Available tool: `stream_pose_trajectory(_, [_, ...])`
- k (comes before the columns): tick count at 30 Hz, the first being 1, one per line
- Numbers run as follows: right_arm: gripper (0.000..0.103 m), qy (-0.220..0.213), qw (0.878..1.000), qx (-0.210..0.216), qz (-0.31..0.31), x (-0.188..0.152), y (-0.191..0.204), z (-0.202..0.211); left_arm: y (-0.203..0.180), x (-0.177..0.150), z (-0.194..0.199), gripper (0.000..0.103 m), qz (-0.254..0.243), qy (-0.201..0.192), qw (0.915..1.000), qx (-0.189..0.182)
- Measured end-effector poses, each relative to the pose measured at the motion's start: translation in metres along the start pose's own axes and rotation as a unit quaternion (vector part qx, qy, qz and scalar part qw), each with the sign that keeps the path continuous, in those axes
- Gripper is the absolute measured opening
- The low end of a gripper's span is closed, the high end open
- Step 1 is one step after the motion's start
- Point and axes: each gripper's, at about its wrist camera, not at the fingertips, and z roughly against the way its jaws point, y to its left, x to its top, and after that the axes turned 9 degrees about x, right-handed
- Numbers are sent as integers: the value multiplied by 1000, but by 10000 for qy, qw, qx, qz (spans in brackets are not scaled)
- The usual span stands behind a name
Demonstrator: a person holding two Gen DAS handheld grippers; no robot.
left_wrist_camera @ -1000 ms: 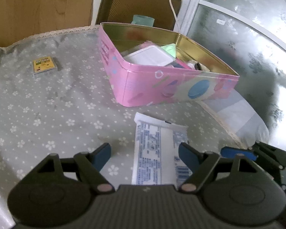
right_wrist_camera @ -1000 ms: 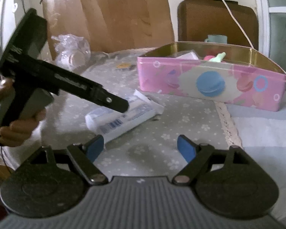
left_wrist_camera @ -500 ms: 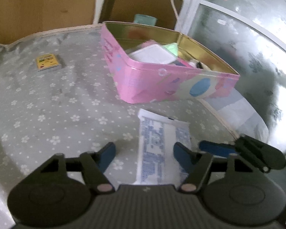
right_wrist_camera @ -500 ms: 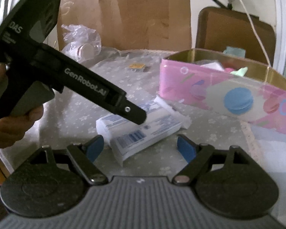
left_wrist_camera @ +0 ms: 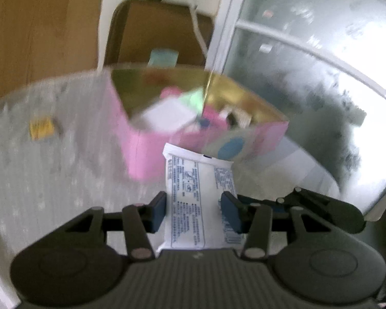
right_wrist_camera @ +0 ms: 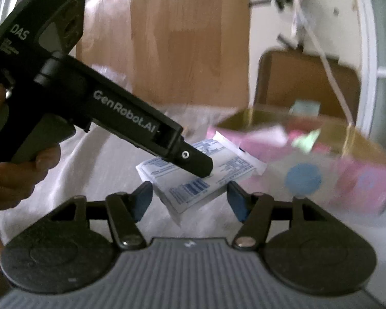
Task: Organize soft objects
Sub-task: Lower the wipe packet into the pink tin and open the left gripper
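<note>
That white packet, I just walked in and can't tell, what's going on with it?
A person holds a tool in each hand. The left tool is shut on the white packet, which looks lifted off the flowered tablecloth. The right tool sits close to the packet, its jaws closing but not touching it. The pink tin just beyond, open and already holding a few things, seems the likely destination.

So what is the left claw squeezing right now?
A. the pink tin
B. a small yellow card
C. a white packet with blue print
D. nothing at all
C: the left claw has its blue pads pressed against both sides of the white packet, in front of the pink tin.
</note>
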Motion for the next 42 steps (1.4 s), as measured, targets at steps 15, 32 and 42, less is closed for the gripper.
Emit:
stream_pose_trajectory(15, [67,-205,9962,-790,-318,62,-128,-63,-28,137,-105,59,-397,-505,9971,403])
stream_pose_trajectory(32, [71,-639,9860,-1299,-823,45,-133,-72,17,122,-124,79,250,-373,9913,1236])
stream_pose_trajectory(42, [71,-1148,9764,-1578,-926,35,-82,-58,86,52,-41,95,754,-917,9779,1722])
